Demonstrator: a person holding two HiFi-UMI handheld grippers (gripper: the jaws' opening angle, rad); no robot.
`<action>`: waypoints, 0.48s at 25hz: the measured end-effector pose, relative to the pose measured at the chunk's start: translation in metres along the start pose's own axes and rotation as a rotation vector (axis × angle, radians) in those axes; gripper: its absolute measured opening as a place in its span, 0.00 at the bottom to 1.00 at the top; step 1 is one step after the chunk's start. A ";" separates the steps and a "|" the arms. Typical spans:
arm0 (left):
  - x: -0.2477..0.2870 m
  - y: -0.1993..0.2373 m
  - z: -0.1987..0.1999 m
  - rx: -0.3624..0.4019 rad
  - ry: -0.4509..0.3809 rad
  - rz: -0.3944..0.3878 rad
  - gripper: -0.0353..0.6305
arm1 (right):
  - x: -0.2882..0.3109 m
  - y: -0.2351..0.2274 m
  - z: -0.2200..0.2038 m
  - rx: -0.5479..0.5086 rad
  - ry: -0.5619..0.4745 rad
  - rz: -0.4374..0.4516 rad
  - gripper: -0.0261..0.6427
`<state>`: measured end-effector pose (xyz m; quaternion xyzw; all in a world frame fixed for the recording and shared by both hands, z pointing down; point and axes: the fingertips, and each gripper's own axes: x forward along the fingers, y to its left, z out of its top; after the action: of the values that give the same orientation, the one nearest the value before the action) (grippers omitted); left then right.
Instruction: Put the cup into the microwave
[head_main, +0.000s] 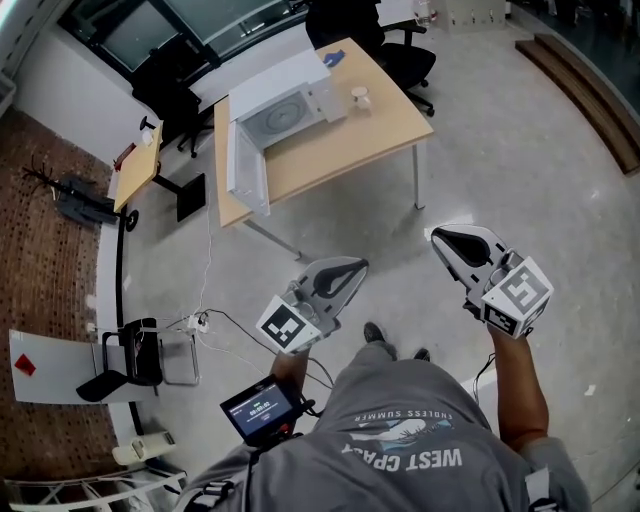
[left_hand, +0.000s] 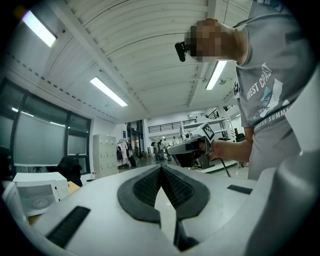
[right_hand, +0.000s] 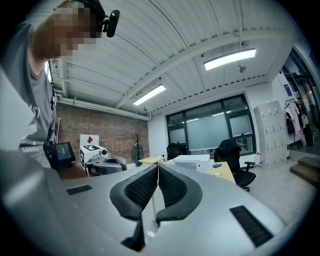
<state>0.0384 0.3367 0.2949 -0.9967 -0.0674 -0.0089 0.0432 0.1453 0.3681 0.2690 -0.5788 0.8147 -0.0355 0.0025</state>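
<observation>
Nearest, both tools are held level over the grey floor (head_main: 500, 150), well short of the work. The grey-and-white left gripper (head_main: 345, 270) has its black ribbed jaws clenched on nothing, and the matching right gripper (head_main: 450, 240), at its 3 o'clock, is likewise closed and empty. Farther off at 12 o'clock stands the light wooden table (head_main: 330, 150), bearing the white box-shaped microwave (head_main: 290, 105), its door already swung wide toward 7 o'clock. The small pale cup (head_main: 360, 97) sits on the tabletop near the microwave, at its 3 o'clock. The step in hand looks like the approach: close in on the table, spread the right jaws before reaching the cup, and take it level around its middle, clear of the open door.
</observation>
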 end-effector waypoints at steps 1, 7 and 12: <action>0.002 0.009 -0.006 -0.004 0.000 0.000 0.09 | 0.008 -0.005 -0.004 0.001 0.003 0.001 0.07; 0.017 0.069 -0.033 -0.028 -0.017 -0.036 0.09 | 0.058 -0.040 -0.022 0.008 0.034 -0.026 0.07; 0.023 0.136 -0.029 -0.034 -0.053 -0.075 0.09 | 0.113 -0.069 -0.012 -0.003 0.061 -0.066 0.07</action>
<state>0.0796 0.2026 0.3127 -0.9940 -0.1055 0.0147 0.0243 0.1724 0.2401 0.2896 -0.6040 0.7949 -0.0518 -0.0243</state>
